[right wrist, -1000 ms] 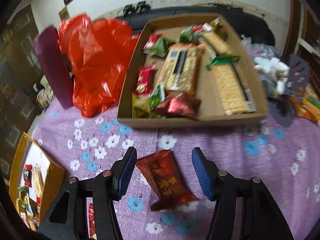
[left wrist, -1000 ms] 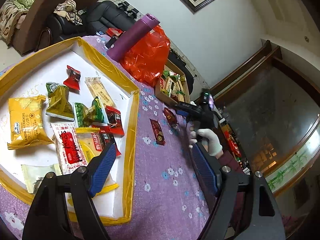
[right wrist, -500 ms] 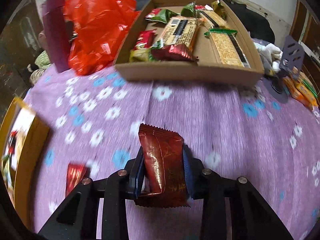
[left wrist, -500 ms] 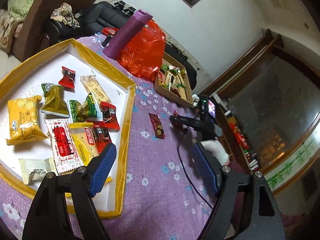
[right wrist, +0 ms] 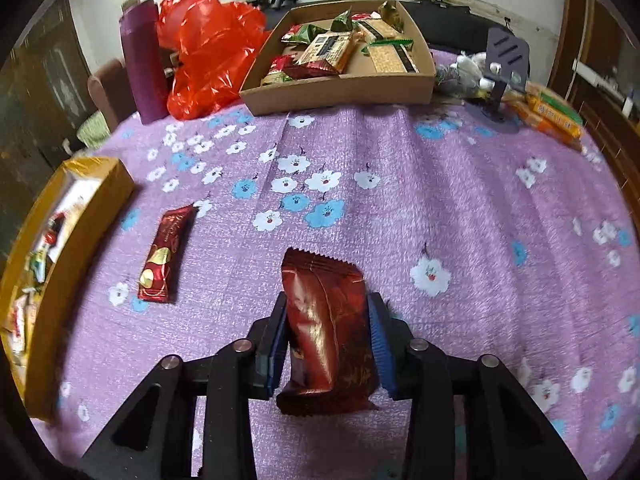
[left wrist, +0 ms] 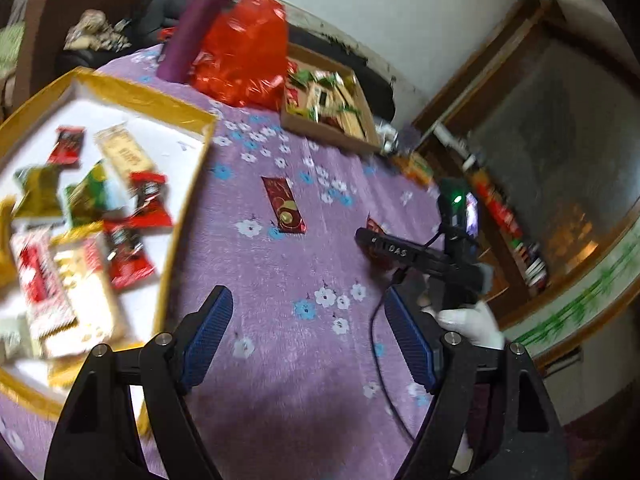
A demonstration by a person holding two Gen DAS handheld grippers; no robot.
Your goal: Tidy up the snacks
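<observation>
The right hand-held gripper (right wrist: 327,336) holds a dark red snack packet (right wrist: 326,332) upright between its blue pads, above the purple flowered cloth of the bench (right wrist: 440,200); the jaws are opening slightly, yet the pads press on the packet's sides. The packet's crimped top edge sticks up past the fingertips and its lower end hangs below them.

A second red snack bar (right wrist: 164,256) lies flat on the cloth to the left of that gripper, between it and the yellow-rimmed white tray (right wrist: 96,184) at the bench's left edge. That tray carries many mixed packets. At the far edge of the bench stands a cardboard box (right wrist: 340,88) with more snacks in it, with a red plastic bag (right wrist: 212,60) and a purple bottle (right wrist: 142,64) beside it to the left.

The left hand-held gripper (left wrist: 308,340) hangs over the cloth near the tray's right rim, jaws wide apart with nothing between them. The second bar (left wrist: 283,205) lies well beyond its fingertips.
</observation>
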